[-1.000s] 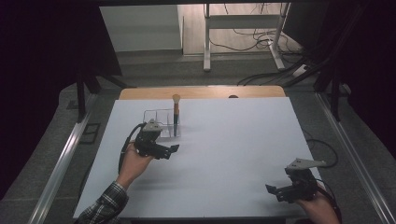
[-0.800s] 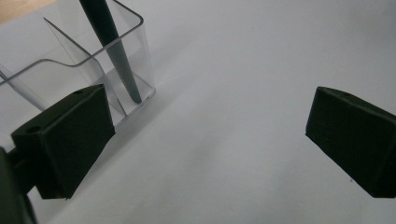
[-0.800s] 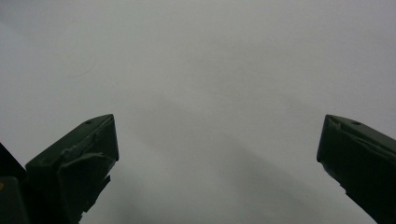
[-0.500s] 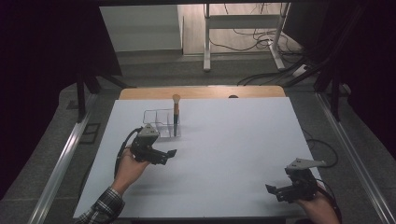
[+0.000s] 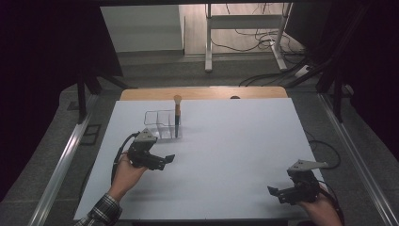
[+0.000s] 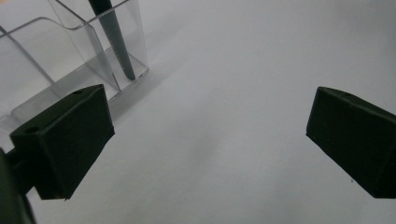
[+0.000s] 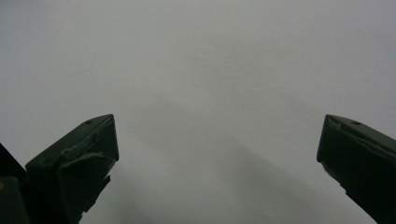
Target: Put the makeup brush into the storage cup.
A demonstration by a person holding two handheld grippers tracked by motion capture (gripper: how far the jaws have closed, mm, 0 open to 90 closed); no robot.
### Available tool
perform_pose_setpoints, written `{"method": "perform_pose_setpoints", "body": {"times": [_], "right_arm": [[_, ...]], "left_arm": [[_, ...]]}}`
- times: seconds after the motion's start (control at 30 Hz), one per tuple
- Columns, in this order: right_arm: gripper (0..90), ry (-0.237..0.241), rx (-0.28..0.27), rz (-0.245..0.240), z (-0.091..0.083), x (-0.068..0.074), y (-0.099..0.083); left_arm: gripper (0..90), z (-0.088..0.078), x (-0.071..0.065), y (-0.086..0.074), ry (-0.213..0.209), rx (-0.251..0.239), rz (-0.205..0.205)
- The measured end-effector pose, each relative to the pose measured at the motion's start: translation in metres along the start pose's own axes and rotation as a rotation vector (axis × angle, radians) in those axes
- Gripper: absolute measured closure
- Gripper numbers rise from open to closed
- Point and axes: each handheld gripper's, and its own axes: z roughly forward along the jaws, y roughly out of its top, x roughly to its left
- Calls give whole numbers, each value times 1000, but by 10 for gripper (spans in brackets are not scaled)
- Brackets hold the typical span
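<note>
Your left gripper (image 5: 165, 159) is wide open and empty just in front of the clear organizer (image 5: 160, 123) where the makeup brush (image 5: 177, 115) stands upright, so the placing looks done; your right gripper (image 5: 276, 193), also open and empty, waits well apart.

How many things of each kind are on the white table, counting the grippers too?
Clear holder: 1
Brush standing in the holder: 1
Grippers, left gripper and right gripper: 2
Total: 4
</note>
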Motion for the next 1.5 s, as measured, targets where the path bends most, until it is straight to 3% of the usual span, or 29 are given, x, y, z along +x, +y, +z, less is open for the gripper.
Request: {"method": "perform_pose_setpoints", "body": {"times": [0.4,1.5], "right_arm": [[0,1,0,0,0,0,0],[0,-3,0,3,0,0,0]], "left_arm": [[7,-12,0,-13,-7,-4,-25],[5,-50,6,-51,58,4,-85]]}}
